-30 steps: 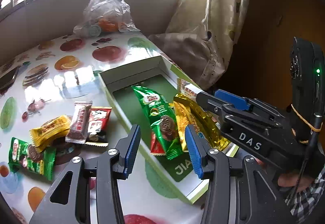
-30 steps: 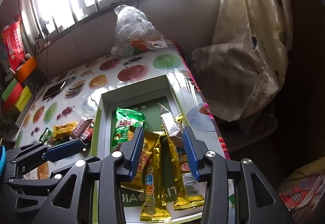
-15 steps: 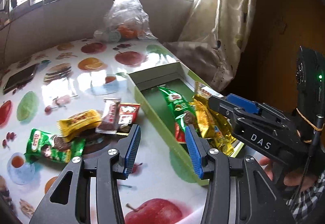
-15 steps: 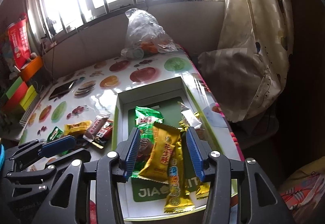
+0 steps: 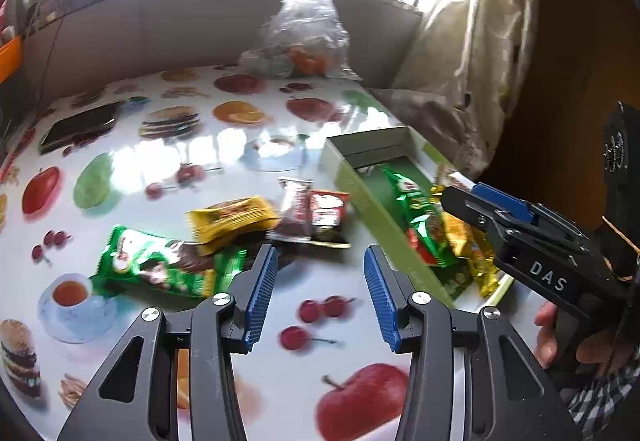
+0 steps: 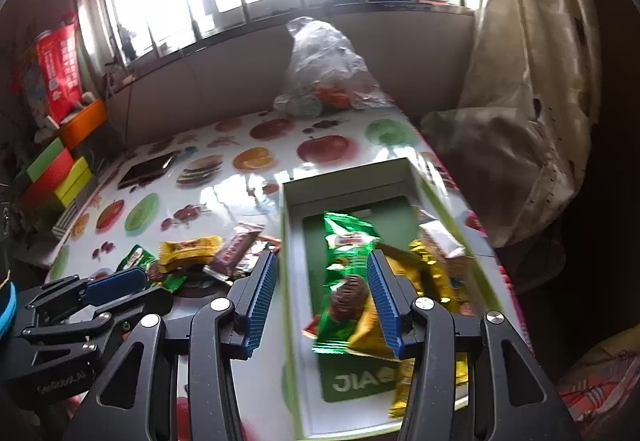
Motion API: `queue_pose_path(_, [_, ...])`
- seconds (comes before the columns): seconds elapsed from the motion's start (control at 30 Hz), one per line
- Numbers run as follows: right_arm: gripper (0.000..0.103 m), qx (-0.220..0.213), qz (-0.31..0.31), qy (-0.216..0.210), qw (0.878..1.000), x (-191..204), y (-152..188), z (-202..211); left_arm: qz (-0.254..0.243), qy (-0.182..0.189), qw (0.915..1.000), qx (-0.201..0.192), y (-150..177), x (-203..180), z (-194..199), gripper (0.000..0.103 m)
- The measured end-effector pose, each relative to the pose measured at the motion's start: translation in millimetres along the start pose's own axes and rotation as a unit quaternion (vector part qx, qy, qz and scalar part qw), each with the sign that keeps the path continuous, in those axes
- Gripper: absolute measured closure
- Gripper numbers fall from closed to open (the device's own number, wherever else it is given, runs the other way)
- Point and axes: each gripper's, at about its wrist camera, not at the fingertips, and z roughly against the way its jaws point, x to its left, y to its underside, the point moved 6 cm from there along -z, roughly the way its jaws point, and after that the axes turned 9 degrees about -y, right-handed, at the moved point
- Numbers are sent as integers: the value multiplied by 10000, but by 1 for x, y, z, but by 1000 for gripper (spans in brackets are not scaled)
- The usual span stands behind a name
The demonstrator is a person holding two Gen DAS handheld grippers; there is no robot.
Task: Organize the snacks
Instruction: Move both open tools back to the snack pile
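Lying just beyond the empty left hand-held gripper [image 5: 318,291]: loose snacks [image 5: 224,237].

Table near edge: bare fruit-print tablecloth [image 5: 336,365] lay open under the left gripper [image 5: 318,293], its jaws apart and holding nothing.
Ahead, left side: a green wrapper [image 5: 160,267], yellow wrapper [image 5: 232,217] and two brown-red packets [image 5: 312,213] lay clustered, touching or overlapping.
Right side: the green box wall [image 5: 380,217] rose as a barrier; wrappers filled its floor.
Over the box: the right gripper [image 6: 322,301] hung there, jaws apart.
Far end: a plastic bag [image 6: 324,73] stood; a phone [image 5: 78,125] lay well apart.
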Motion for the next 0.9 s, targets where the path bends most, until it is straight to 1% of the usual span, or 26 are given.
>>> queue_pose_path(0.27, [56, 124, 215, -187, 9995, 25, -2, -18, 247, -180, 9995, 8, 4, 37, -3, 56])
queue_pose_path(0.4, [56, 217, 309, -299, 9988, 37, -1, -28, 272, -317, 9991, -22, 5, 55, -2, 56])
queue_pose_path(0.6, [56, 342, 335, -334, 9983, 48, 0, -45, 458, -488, 9978, 35, 8, 83, -6, 56])
queue_pose_path(0.7, [56, 406, 384, -352, 9978, 54, 2, -50, 521, -515, 9973, 56, 10, 91, -8, 56])
queue_pose_path(0.9, [56, 553, 555, -575, 9953, 72, 5, -62, 610, -529, 9967, 129, 15, 107, -13, 56])
